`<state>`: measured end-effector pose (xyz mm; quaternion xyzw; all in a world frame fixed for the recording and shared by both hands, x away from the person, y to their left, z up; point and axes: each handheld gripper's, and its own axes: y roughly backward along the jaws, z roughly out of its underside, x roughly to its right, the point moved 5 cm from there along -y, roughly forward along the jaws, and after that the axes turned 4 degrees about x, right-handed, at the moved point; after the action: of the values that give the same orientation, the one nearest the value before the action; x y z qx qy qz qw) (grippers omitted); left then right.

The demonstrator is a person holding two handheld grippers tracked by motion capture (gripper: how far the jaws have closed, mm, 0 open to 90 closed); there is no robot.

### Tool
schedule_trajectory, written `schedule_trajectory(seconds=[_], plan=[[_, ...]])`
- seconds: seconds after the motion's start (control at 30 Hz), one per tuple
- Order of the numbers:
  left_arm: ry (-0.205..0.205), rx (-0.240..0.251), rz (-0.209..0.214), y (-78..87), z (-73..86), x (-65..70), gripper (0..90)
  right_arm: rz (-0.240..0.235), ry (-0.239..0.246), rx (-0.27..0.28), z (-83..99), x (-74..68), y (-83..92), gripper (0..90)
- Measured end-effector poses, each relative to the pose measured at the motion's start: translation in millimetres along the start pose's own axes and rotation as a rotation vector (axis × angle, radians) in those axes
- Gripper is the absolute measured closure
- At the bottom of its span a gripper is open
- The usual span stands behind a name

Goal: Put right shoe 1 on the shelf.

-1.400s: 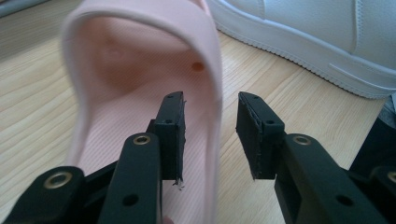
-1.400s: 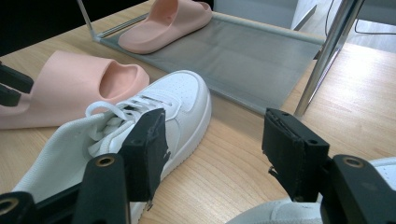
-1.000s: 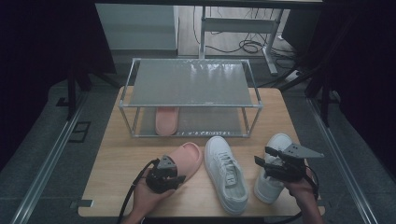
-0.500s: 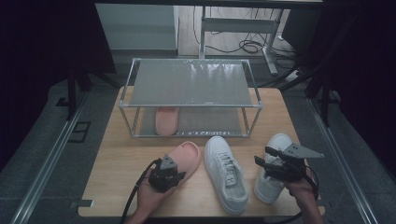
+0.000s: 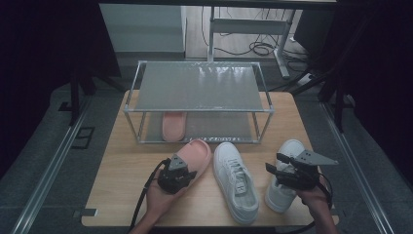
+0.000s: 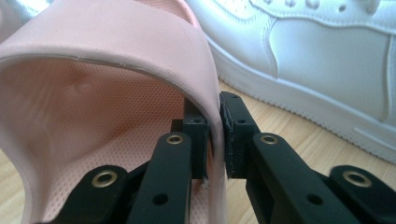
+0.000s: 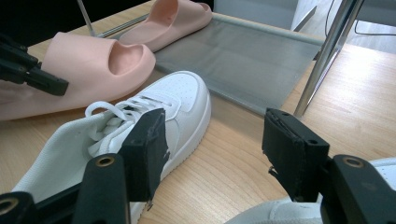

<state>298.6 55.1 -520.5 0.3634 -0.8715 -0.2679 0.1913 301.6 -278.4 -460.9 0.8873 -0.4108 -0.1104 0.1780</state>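
Observation:
A pink slipper lies on the wooden table in front of the rack. My left gripper is shut on it: in the left gripper view the pads pinch the side wall of the slipper's strap, and the jaws have just been closing on it. A white sneaker lies beside the slipper. Farther right, my right gripper hovers open over a second white sneaker. Between the right gripper's jaws there is only bare table.
A metal two-shelf rack stands at the table's back, with a second pink slipper on its lower shelf. A rack leg rises close ahead of the right gripper. Cables and a desk frame lie on the floor behind.
The left gripper's jaws have closed onto the pink slipper's strap side. The right hand and both sneakers have stayed put.

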Motion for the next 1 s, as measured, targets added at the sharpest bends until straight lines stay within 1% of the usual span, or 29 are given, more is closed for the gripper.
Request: schedule_trajectory(seconds=[0.07, 0.3, 0.4, 0.43, 0.47, 0.57, 0.6, 0.9, 1.0], plan=[[-0.004, 0.005, -0.002, -1.1, -4.3, -1.8, 82.3, 0.001, -0.001, 0.001, 0.0, 0.3, 0.1, 40.4], [0.008, 0.020, -0.023, -9.7, -22.2, -11.5, 82.3, 0.000, 0.001, -0.001, 0.1, -0.2, -0.3, 40.4], [0.018, 0.021, -0.032, -16.7, -29.3, -15.6, 82.3, 0.000, 0.000, -0.002, 0.2, 0.0, -0.5, 40.4], [0.013, 0.019, -0.034, -19.3, -31.6, -17.5, 82.4, 0.000, 0.000, -0.002, 0.3, 0.0, -0.6, 40.4], [0.022, 0.017, -0.038, -21.8, -33.6, -18.9, 82.4, 0.000, 0.000, -0.002, 0.3, 0.0, -0.6, 40.4], [0.027, 0.018, -0.050, -29.3, -40.0, -24.3, 82.3, -0.001, -0.001, -0.002, 0.4, 0.4, -0.6, 40.4], [0.035, 0.021, -0.053, -31.9, -41.9, -25.5, 82.3, 0.000, -0.001, -0.001, 0.4, 0.7, -0.6, 40.4], [0.041, 0.007, -0.064, -54.4, -58.8, -28.6, 82.1, -0.001, 0.000, -0.003, 0.6, 1.1, -0.5, 40.4], [0.051, 0.010, -0.074, -61.1, -63.7, -30.5, 82.1, -0.001, -0.003, -0.001, 0.5, 1.5, -0.3, 40.4]])
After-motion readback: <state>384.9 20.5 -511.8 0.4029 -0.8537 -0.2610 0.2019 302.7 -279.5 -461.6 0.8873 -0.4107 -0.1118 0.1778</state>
